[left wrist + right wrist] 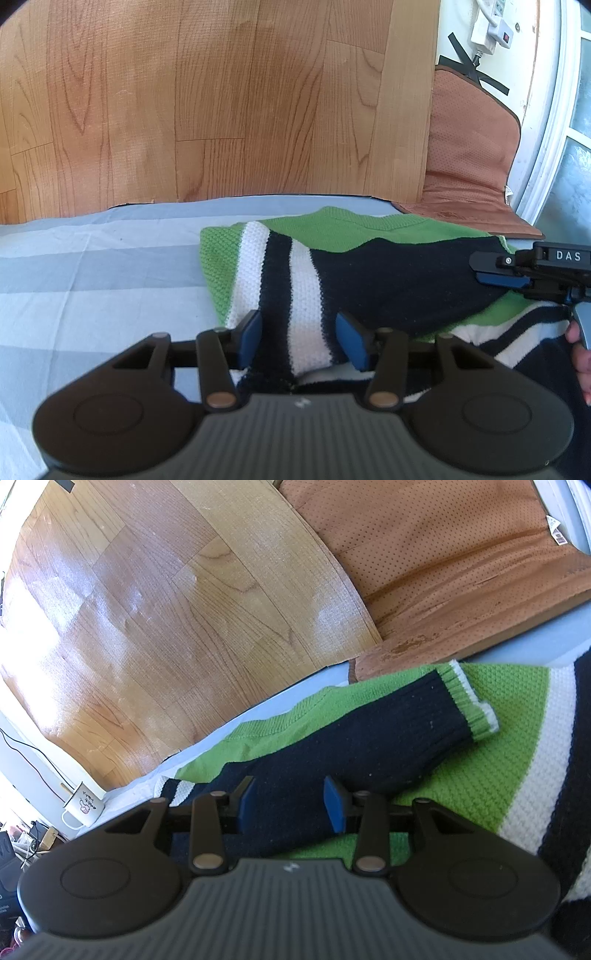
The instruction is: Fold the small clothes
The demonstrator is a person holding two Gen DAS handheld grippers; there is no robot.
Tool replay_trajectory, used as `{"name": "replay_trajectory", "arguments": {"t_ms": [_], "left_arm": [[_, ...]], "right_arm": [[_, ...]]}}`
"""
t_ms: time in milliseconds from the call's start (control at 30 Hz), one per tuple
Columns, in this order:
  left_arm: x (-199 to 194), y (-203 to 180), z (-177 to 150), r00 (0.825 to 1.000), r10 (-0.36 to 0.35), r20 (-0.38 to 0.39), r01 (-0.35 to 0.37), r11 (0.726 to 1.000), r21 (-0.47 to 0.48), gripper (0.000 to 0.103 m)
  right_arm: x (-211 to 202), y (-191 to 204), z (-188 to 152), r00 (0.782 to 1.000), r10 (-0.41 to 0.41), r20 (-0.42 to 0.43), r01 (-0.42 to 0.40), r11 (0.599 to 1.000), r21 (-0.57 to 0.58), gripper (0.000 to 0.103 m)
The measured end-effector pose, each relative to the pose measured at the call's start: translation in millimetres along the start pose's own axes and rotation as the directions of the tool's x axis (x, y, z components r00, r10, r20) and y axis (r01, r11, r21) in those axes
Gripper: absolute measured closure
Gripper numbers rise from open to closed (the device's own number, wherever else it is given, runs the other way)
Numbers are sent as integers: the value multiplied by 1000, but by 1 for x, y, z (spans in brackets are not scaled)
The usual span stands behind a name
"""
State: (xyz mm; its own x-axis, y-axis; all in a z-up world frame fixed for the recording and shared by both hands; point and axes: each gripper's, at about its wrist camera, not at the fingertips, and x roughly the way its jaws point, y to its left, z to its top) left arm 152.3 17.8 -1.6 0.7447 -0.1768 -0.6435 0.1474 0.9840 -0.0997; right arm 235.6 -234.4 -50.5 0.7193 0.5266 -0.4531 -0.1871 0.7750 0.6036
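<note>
Found the small knitted sweater (332,236), green with white and navy stripes, lying flat on a pale checked bed sheet (92,266), close to the far edge of the sheet, with the wooden floor (184,92) beyond it and a brown perforated cushion (443,572) just beside it. Saw the left claw (301,332) parted to about a middle width, straddling a striped fold at the near edge of the garment; noticed the cloth between the blue pads, but no real pinch on it. Saw the right claw (290,801) equally parted and low over the navy sleeve (369,731), holding nothing. Judged the step to be the tucking of the sleeves over the body. To do it well: should close each claw on one layer only, near the edge, lift only a little, carry the cloth across in one straight line, and press the crease flat before letting go, because loose knit probably stretches and slides back. Noted the sleeve already laid on a slant across the green body, its long axis running away from the right claw, its green and white cuff (476,709) pointing toward the cushion. Took the ribbed collar (273,723) to face the floor side.
</note>
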Motion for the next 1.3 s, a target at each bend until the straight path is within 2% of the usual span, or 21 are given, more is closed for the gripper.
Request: {"name": "replay_trajectory", "arguments": {"t_ms": [300,400,433,533,633,700,800,867,933,967,1067,1100,1133,1167,1200,1233,1267,1300], "left_arm": [[-1,-3,-1,1000,-5,-2,5,1000,8,55],[0,-1,-1,1000,-12,-3,12,1000,14,54],[0,-1,-1,1000,-14,-4,14,1000,17,54],[0,-1,-1,1000,-15,-6,15,999,29,53],[0,0,-1,1000,-21,-4,21,999,26,52],[-5,2,-1,1000,-25,12,24,1000,13,52],[-18,5,-2,996,-56,62,57,998,-13,50],[-27,4,-2,992,-91,92,92,996,-14,50],[-30,0,-4,989,-98,108,97,995,8,50],[-29,-2,-4,989,-95,110,93,995,23,50],[-23,-8,-7,994,-74,83,70,996,50,50],[-19,-8,-6,996,-67,64,64,997,49,50],[-17,-6,-6,996,-68,49,66,997,39,50],[-15,-3,-5,997,-73,39,73,997,19,50],[-13,1,-5,997,-76,34,75,997,3,50],[-12,4,-5,997,-75,28,75,997,-10,50],[-10,6,-5,997,-76,22,77,997,-21,50],[-10,8,-5,996,-83,19,84,996,-31,50]], "right_arm": [[1,1,0,1000,-1,-3,1,1000,0,59],[-3,2,7,999,-13,-29,14,1000,23,59],[-15,4,12,1000,-18,-5,18,999,42,58],[-74,5,28,988,24,152,-34,997,63,52],[-140,1,38,964,-45,261,32,998,57,48],[-180,-8,32,947,-95,306,76,994,73,46],[-209,-25,8,942,-183,282,160,982,102,44],[-213,-35,-10,941,-241,236,220,969,112,42],[-213,-45,-28,937,-280,210,257,958,127,35],[-212,-51,-36,933,-297,201,272,952,143,30],[-201,-66,-47,931,-326,162,301,940,162,30],[-199,-64,-47,928,-325,180,304,943,136,30],[-193,-62,-45,928,-326,182,310,944,108,32],[-185,-59,-43,932,-321,170,311,947,82,39],[-176,-57,-40,937,-315,150,309,949,59,53],[-170,-55,-39,933,-327,150,326,945,33,59],[-164,-52,-37,927,-345,145,349,937,-1,87],[-160,-54,-33,927,-357,116,362,932,-22,94]]}}
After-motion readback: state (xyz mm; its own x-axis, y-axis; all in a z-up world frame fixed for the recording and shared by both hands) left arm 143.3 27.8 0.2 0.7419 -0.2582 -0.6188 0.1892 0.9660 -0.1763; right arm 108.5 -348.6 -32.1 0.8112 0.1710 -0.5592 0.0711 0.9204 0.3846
